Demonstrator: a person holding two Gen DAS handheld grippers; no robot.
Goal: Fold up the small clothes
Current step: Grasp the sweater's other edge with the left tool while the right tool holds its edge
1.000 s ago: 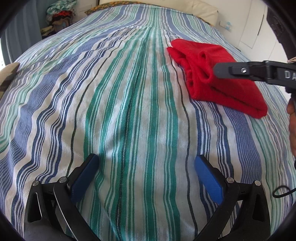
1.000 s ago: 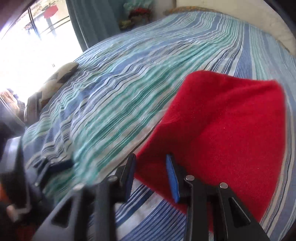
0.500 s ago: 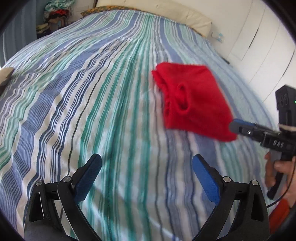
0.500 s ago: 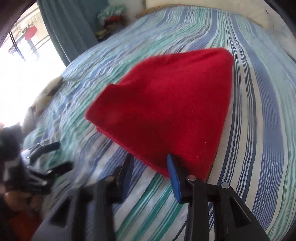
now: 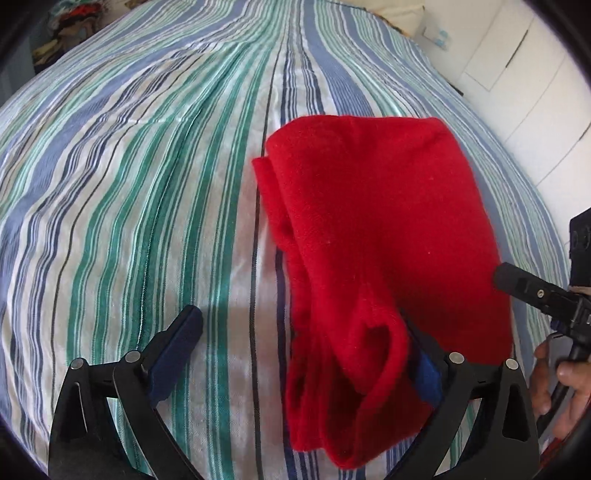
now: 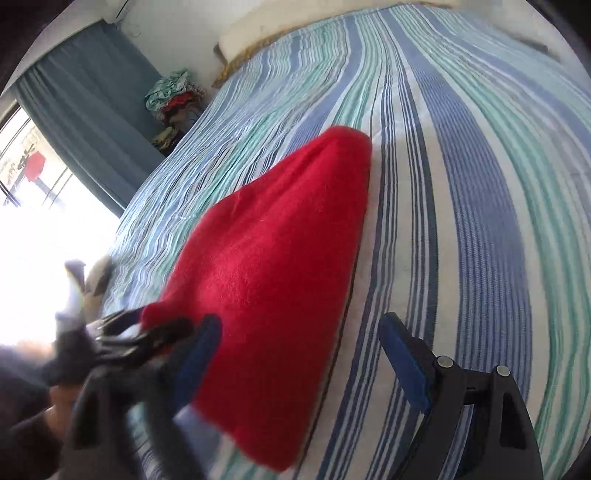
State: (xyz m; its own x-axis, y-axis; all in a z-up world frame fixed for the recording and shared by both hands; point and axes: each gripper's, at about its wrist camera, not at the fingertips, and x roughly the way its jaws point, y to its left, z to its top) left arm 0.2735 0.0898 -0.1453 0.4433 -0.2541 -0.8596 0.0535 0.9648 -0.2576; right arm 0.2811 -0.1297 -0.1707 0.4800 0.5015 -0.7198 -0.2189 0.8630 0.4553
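A folded red garment [image 5: 376, 236] lies on the striped bedspread [image 5: 147, 184]. My left gripper [image 5: 306, 354] is open, and the garment's near corner lies between its fingers, against the right pad. The right gripper's tip [image 5: 517, 280] shows at the garment's right edge. In the right wrist view the red garment [image 6: 273, 295] fills the middle. My right gripper [image 6: 299, 354] is open wide around the garment's near edge. The left gripper [image 6: 147, 332] shows blurred at the garment's left corner.
A pile of clothes [image 6: 177, 107] sits beyond the bed's far corner by a blue curtain [image 6: 85, 122]. A pillow [image 6: 258, 33] lies at the head. White cupboard doors [image 5: 535, 92] stand to the right of the bed. A cushion [image 6: 96, 280] lies at the left edge.
My left gripper has moved right and forward to the garment, whose corner now lies between its fingers. My right gripper has opened wide and shifted along the garment's edge.
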